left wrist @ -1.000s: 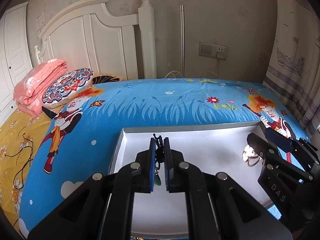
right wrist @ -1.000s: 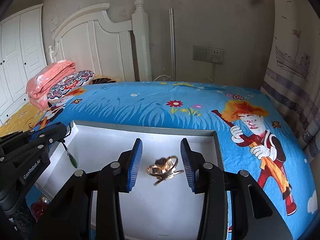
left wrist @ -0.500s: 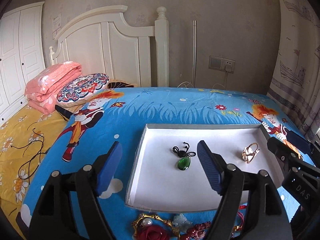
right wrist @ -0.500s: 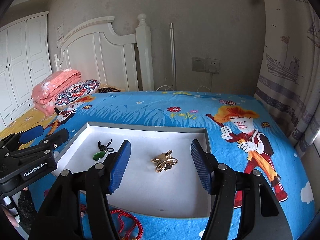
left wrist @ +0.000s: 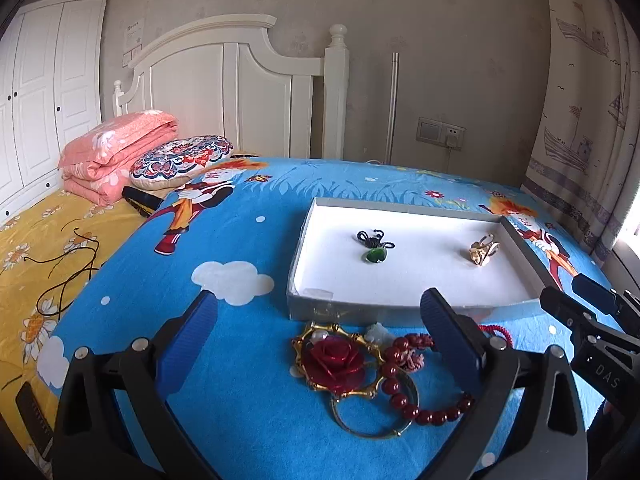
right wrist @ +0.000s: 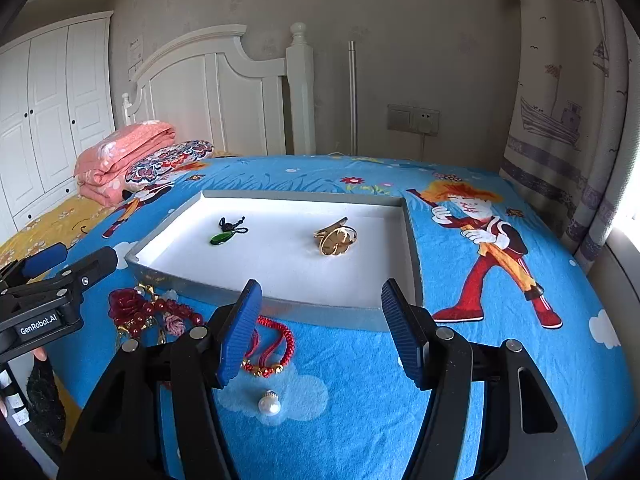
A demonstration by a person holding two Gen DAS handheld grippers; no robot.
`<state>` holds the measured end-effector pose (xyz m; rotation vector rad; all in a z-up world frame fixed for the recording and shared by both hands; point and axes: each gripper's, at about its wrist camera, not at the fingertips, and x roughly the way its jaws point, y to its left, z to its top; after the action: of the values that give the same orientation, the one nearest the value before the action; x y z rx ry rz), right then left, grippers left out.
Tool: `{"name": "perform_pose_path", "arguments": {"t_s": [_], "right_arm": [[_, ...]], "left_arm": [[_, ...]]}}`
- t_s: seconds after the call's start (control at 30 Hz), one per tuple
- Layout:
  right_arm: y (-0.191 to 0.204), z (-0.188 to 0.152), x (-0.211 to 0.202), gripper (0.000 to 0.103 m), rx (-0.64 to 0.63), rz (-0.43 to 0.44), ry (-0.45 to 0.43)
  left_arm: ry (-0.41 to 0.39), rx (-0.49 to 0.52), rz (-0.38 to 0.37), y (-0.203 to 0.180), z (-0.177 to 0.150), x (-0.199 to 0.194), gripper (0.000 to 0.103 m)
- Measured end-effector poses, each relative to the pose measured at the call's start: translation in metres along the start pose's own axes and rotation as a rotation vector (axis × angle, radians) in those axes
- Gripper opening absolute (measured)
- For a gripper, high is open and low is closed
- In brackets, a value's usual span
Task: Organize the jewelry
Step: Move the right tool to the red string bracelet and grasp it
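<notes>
Blue cartoon-printed bedding covers the bed [left wrist: 248, 248], and on it lies a shallow white tray [left wrist: 404, 304] holding two pieces well apart: a green pendant [left wrist: 375, 255] on a black cord towards its left side and a gold ring [left wrist: 484, 251] towards its right. Just outside the tray's near edge lies a tangle of jewelry: a red rose brooch [left wrist: 335, 362] in a gold frame, a red bead bracelet [left wrist: 416, 408] over a thin gold bangle, partly hidden behind the left hand-held gripper [left wrist: 316, 332]. Its jaws are opening wide, with nothing clamped. The right hand-held gripper [right wrist: 320, 328] has its jaws apart and empty above the bedding; its left finger covers part of a red cord bracelet [right wrist: 276, 344]. A single pearl [right wrist: 269, 403] rests nearest the bed's front edge. What the small pale piece beside the brooch is cannot be made out.
</notes>
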<state>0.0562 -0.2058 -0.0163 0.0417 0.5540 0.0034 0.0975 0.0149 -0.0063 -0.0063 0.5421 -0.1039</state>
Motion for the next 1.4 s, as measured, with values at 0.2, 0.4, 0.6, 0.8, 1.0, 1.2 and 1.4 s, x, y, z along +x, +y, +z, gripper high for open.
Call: {"name": "perform_pose_path", "arguments": {"t_s": [0.2,0.4,0.6,0.8,1.0,1.2,1.4], "right_arm": [[0.006,-0.022,0.003,0.059,-0.005,0.019,0.051],[0.016,-0.032,0.013,0.059,-0.016,0.04,0.081],[0.014,-0.029,0.025,0.049,0.022,0.053,0.107],[0.013,-0.026,0.036,0.035,0.036,0.048,0.152],[0.018,-0.022,0.046,0.034,0.018,0.02,0.198],[0.034,-0.018,0.053,0.021,-0.059,-0.005,0.22],[0.032,-0.019,0.045,0.006,-0.058,-0.003,0.176]], "left_arm": [[0.017,0.015,0.011,0.001,-0.033,-0.007,0.098],[0.014,0.027,0.013,-0.003,-0.046,-0.009,0.098],[0.003,0.051,0.022,-0.007,-0.048,-0.007,0.098],[-0.014,0.065,0.03,-0.006,-0.049,-0.008,0.098],[-0.01,0.081,0.014,-0.008,-0.054,-0.006,0.098],[-0.001,0.074,0.001,-0.004,-0.056,-0.005,0.098],[0.024,0.041,-0.007,0.007,-0.056,-0.003,0.098]]}}
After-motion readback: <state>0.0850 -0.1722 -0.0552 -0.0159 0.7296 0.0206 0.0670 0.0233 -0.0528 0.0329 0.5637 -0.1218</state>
